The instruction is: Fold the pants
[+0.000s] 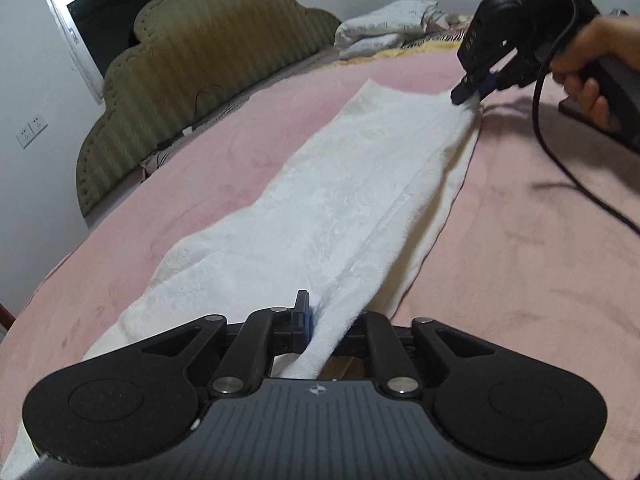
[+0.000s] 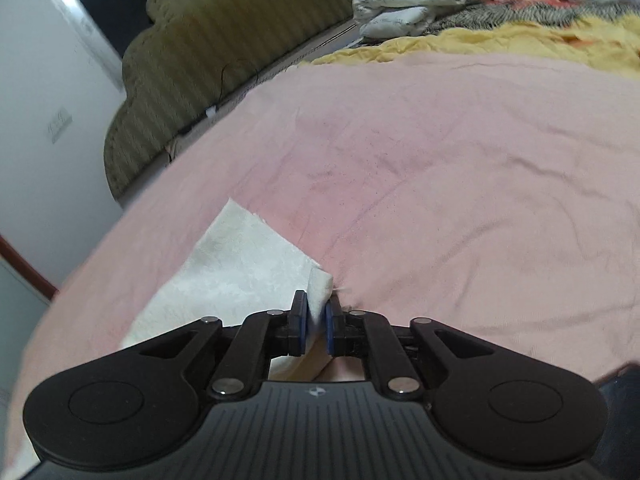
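Currently your left gripper (image 1: 320,322) and right gripper (image 2: 318,314) are each clamped on opposite ends of the white pants (image 1: 320,208), stretched over the pink bedspread (image 1: 500,260) ahead.

left tongs (image 1: 320,320) clamped, right tongs (image 2: 317,316) clamped

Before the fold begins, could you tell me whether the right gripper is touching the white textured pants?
Touching: the right wrist view shows the right gripper pinching the white pants corner.

The white textured pants (image 1: 320,200) lie stretched lengthwise on a pink bed, legs stacked, each end lifted slightly and pinched.
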{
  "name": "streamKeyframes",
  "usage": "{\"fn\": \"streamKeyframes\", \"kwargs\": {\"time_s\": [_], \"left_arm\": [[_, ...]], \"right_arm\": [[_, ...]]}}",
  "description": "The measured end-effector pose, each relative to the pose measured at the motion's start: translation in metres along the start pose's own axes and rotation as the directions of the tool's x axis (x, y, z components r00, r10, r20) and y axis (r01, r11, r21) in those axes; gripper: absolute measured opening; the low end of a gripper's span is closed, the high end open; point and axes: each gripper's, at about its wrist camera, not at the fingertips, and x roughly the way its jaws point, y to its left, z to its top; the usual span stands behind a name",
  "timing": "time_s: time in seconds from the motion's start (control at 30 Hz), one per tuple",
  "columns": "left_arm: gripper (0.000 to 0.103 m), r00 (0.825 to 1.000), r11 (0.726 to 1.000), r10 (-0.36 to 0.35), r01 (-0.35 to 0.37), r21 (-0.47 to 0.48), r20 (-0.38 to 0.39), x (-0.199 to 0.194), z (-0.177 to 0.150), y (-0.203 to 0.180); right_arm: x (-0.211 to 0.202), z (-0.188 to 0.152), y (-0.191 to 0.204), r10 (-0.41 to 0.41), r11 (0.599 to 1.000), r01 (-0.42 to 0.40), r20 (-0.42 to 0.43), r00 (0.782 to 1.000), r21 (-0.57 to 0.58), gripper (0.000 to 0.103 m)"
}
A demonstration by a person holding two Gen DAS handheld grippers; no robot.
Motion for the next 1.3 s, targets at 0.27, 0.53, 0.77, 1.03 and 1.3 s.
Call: {"fn": "streamKeyframes", "kwargs": {"time_s": [0.27,0.53,0.77,1.03,1.3], "left_arm": [[0.055,0.983,0.972,-0.179,0.181,-0.150,0.030,-0.032,0.009,0.033],[0.058,0.995,0.932,-0.059,0.026,-0.362,-0.081,-0.019,0.011,0.099],[0.059,0.971,0.892,-0.022,-0.088,-0.443,-0.238,0.020,-0.013,0.124],[0.064,0.976,0.905,0.108,-0.175,-0.389,-0.188,0.003,-0.007,0.116],[0.067,0.954,0.857,0.066,-0.203,-0.473,-0.291,0.028,-0.013,0.135]], "right_arm": [[-0.035,0.014,0.048,0.022,0.969,0.031,0.211,0.977,-0.245,0.052],[0.094,0.011,0.116,0.030,0.882,-0.074,-0.100,0.995,-0.465,0.051],[0.051,-0.005,0.136,0.020,0.840,-0.020,-0.005,1.000,-0.542,0.078],[0.038,-0.009,0.125,-0.106,0.861,0.133,0.082,0.991,-0.491,0.084],[0.031,-0.058,0.128,0.000,0.799,-0.071,-0.119,0.993,-0.596,0.084]]}}
